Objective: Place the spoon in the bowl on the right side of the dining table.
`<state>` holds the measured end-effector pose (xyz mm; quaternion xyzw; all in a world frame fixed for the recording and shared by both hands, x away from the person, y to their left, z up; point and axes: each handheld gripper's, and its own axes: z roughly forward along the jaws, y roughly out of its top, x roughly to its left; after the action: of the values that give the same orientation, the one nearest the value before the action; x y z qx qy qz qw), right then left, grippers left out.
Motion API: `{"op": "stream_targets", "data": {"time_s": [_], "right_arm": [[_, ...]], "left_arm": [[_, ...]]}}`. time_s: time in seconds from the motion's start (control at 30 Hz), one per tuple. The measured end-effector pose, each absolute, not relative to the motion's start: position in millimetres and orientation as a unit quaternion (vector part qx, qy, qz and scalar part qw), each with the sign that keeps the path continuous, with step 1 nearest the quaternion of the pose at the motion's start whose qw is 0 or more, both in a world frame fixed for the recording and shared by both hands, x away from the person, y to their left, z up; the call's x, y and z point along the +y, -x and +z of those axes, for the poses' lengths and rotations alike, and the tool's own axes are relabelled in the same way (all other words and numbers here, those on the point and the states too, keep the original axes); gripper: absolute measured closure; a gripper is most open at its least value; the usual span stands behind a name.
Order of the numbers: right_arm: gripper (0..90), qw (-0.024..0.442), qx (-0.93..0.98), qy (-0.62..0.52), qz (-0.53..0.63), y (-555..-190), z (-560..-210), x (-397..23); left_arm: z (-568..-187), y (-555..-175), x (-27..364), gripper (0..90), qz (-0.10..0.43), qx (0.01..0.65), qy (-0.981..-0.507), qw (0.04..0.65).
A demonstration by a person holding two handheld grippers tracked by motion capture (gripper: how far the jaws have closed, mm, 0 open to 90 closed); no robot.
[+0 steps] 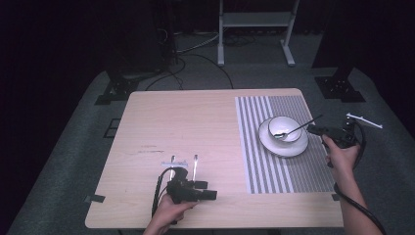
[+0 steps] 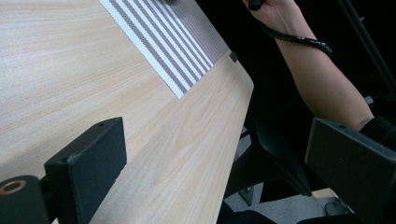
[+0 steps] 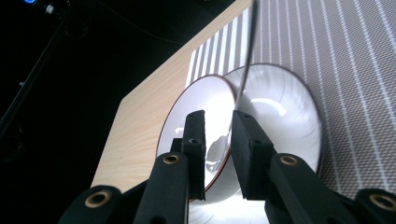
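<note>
Two grippers work at a light wooden table (image 1: 186, 122), whose right part is covered by a grey-and-white striped placemat (image 1: 293, 166); on the far half of that mat sits a white saucer (image 1: 293, 147) with a white bowl (image 1: 285, 128) standing on it. A metal spoon (image 1: 293, 130) rests in the bowl, its scoop down inside and its thin handle slanting up over the rim toward the table's right edge. The right gripper (image 1: 313, 129), held by the person's right hand (image 1: 341, 155) just off that edge, points at the bowl with its tip beside the spoon's handle. In the right gripper view its two black jaws stand a narrow gap apart, and the spoon's handle (image 3: 243, 70) runs down beside the inner face of the right-hand jaw; whether a pad presses on it I cannot tell, though the gap looks wider than the handle. The left gripper (image 1: 211, 190) lies low over the near edge of the table, well apart from the dishes, gripped by the left hand (image 1: 166, 210). In the left gripper view its jaws stand wide apart with nothing between them, over bare wood and the corner of the placemat (image 2: 163, 42)
</note>
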<state>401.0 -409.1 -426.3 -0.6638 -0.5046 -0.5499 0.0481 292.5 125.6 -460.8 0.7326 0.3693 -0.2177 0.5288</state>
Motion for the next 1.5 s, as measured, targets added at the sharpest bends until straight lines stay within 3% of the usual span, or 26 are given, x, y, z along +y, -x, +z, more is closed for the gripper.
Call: {"op": "stream_targets", "data": {"time_s": [1.5], "right_arm": [[48.3, 0.057, -0.591, 0.578, -0.560, -357.7, -421.0, -345.5]], "left_arm": [[-460.9, -292.3, 126.9, 3.9, -0.216, 0.369, -0.733, 0.529]]}}
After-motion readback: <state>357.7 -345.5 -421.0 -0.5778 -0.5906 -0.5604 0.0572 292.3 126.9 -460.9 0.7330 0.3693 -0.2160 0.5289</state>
